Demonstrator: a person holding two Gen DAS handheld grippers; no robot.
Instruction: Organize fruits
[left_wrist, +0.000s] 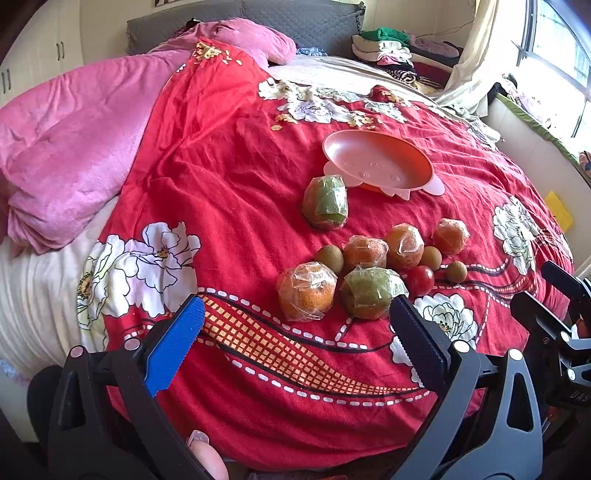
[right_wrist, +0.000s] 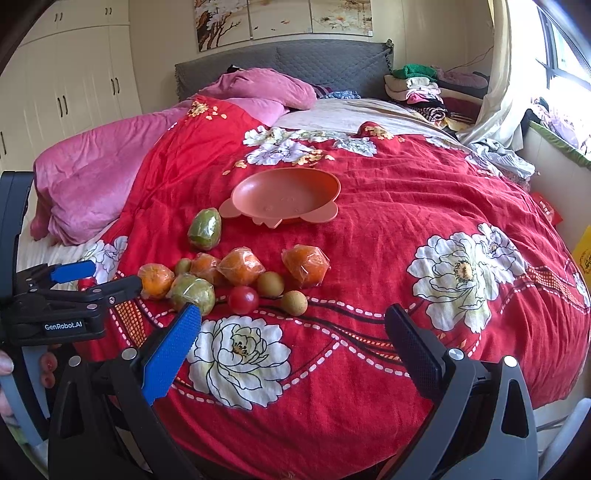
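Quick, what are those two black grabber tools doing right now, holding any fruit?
Left gripper: jaws open, holding nothing.
Right gripper: jaws open, holding nothing.

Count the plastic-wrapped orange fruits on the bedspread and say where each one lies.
4. One wrapped orange lies nearest the left gripper; a second and a third sit mid-cluster, side by side; the fourth lies at the far right end. None seems hidden.

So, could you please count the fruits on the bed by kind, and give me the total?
Wrapped orange fruits: 4
Wrapped green fruits: 2
Small brown round fruits: 3
Small red round fruit: 1
Total: 10, all lying on the red bedspread; none is in the pink dish.
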